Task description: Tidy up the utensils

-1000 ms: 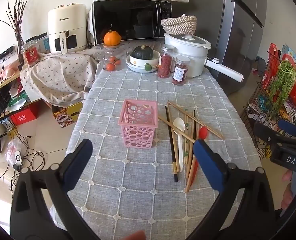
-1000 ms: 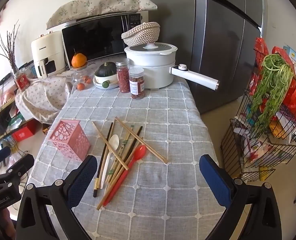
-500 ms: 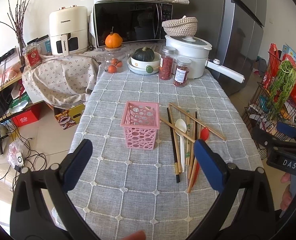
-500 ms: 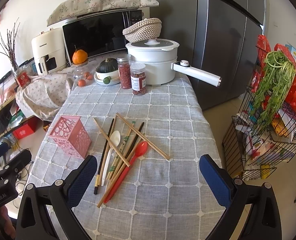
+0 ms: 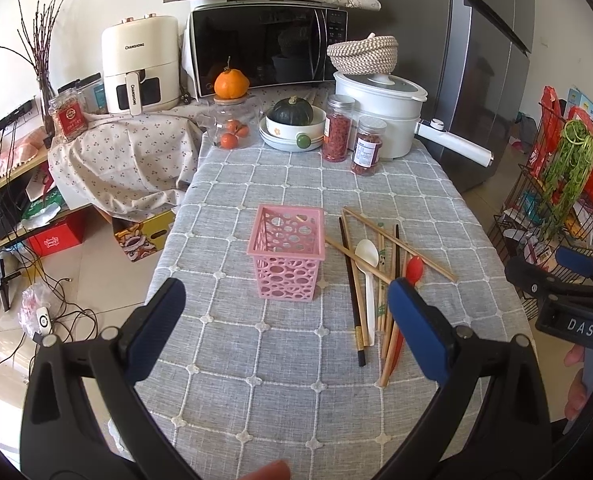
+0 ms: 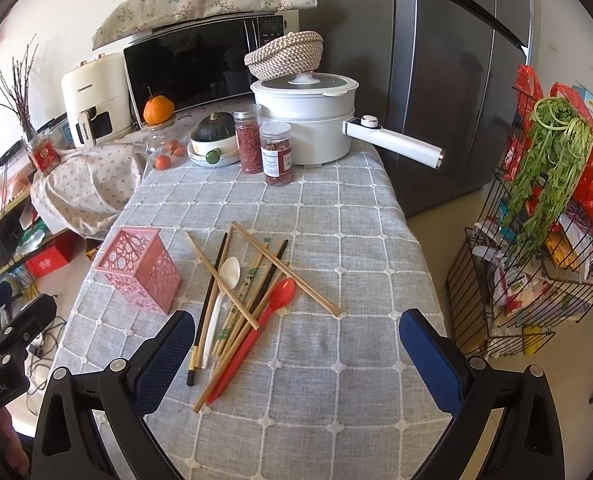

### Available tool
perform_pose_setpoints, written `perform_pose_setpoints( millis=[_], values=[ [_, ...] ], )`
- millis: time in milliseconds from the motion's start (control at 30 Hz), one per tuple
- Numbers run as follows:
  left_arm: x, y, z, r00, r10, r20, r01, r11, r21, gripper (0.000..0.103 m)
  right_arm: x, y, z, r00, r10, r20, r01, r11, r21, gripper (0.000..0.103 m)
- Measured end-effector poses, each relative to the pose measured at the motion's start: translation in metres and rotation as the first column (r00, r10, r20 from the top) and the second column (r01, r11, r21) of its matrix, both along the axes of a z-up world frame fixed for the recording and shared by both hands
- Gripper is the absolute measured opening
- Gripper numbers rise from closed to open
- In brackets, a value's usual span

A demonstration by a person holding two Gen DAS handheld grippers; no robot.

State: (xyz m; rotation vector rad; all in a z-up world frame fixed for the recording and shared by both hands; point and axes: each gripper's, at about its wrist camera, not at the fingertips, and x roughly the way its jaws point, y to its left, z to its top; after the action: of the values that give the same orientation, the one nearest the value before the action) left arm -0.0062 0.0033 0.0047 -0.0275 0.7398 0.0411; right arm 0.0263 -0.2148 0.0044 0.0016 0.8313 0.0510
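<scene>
Two hand-held grippers hover over a bench (image 6: 356,216) covered in a grey checked cloth. The left hand-held gripper (image 5: 286,320) is spread wide and carries nothing, its blue pads flanking a single pink perforated utensil holder (image 5: 286,254), which stands upright and empty near the middle of the cloth. The right hand-held gripper (image 6: 296,354) is likewise wide apart and empty, poised above a loose heap of utensils just to the right of the holder.

The heap counts two spoons, one white spoon (image 6: 226,280) and one red spoon (image 6: 272,304), lying among crossed chopsticks (image 6: 284,266): two dark sticks and several pale wooden ones, overlapping too much for a sure count.

At the far end of the bench stand two clear jars (image 6: 276,154) of red dried goods, one white lidded pot (image 6: 308,116) with a long handle, and one bowl holding a dark green squash (image 6: 212,126). One microwave (image 6: 200,64) sits behind them.
</scene>
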Motion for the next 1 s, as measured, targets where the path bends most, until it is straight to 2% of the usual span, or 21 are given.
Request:
perform_pose_setpoints(
  millis=[700, 833, 933, 1000],
  values=[
    [0.002, -0.004, -0.003, 1.0, -0.011, 0.006, 0.01, 1.0, 0.024, 0.101, 0.003, -0.003, 0.0, 1.0, 0.015, -0.026, -0.014, 1.0, 0.011, 0.103],
    [0.007, -0.008, -0.003, 0.999, -0.052, -0.001, 0.052, 0.998, 0.027, 0.101, 0.012, -0.007, -0.002, 0.997, 0.039, -0.072, -0.037, 0.999, 0.028, 0.103],
    [0.017, -0.013, -0.003, 0.994, -0.097, -0.047, 0.097, 0.995, 0.001, 0.101, 0.025, -0.016, -0.004, 0.991, 0.056, -0.124, -0.048, 0.997, 0.066, 0.103],
    [0.025, -0.02, -0.001, 0.989, -0.121, -0.082, 0.123, 0.992, 0.015, 0.101, 0.034, -0.026, -0.005, 0.987, 0.055, -0.153, -0.041, 0.995, 0.095, 0.103]
  ],
)
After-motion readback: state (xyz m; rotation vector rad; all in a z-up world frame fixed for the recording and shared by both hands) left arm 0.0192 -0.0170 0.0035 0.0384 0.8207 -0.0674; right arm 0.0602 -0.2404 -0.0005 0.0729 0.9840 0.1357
